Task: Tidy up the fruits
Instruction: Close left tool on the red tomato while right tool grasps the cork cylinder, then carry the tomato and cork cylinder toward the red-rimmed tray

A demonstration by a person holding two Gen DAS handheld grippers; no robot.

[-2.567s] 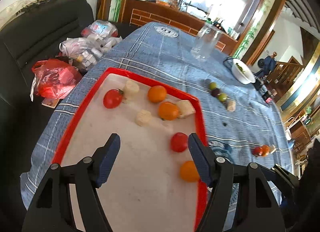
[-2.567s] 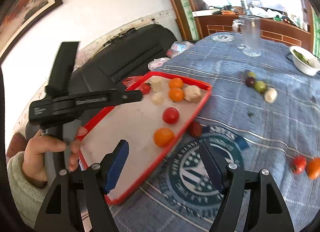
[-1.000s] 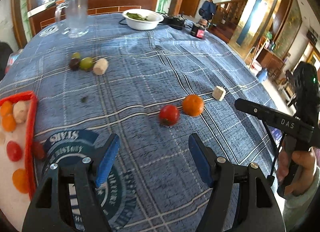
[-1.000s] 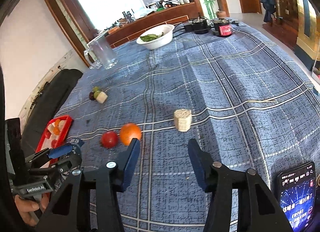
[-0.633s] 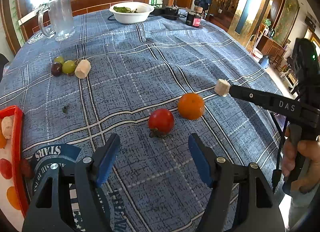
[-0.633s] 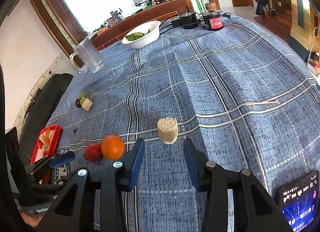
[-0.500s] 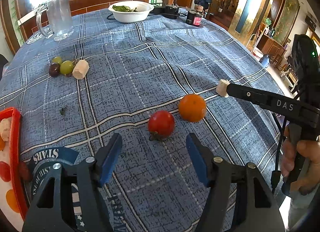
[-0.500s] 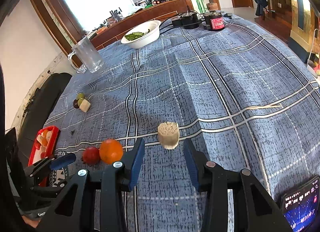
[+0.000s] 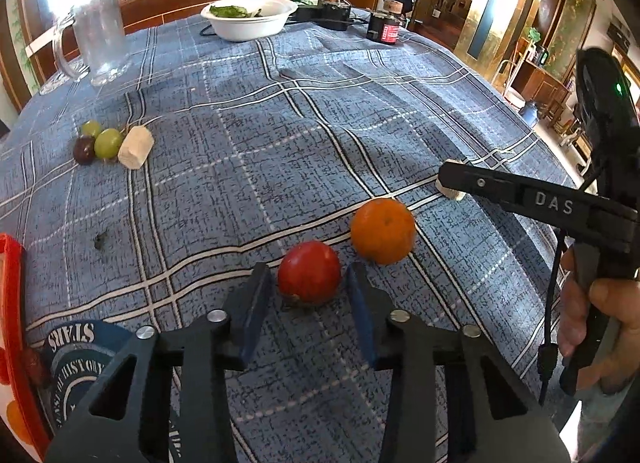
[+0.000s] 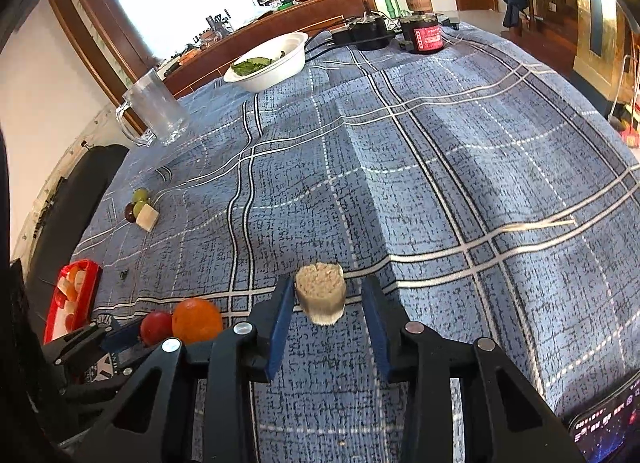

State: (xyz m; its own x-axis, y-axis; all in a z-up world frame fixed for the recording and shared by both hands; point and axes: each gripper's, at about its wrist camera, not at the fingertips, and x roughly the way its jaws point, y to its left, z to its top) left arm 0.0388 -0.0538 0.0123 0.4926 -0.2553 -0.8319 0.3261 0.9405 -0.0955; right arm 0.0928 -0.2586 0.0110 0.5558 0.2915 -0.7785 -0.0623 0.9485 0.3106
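Note:
A red tomato (image 9: 309, 275) lies on the blue checked cloth between the fingertips of my left gripper (image 9: 310, 269). Its jaws are closing, and the blue pads meet the tomato's sides. An orange (image 9: 383, 231) rests just right of it, outside the jaws. In the right wrist view a beige ridged chunk (image 10: 321, 295) stands between the fingers of my right gripper (image 10: 326, 295). Those jaws are closing too: the left pad touches the chunk, the right pad stands a little off. The red tray (image 10: 92, 275) with several fruits sits far left.
Two green grapes, a dark one (image 9: 98, 141) and another beige chunk (image 9: 136, 147) lie at the left. A glass mug (image 9: 102, 39), a white bowl of greens (image 9: 250, 17) and black devices stand at the back. A phone (image 10: 608, 431) lies at the near right.
Both grippers swung from the tray to the loose fruit and sank toward the cloth. The left jaws narrowed around the tomato, the right jaws around the beige chunk.

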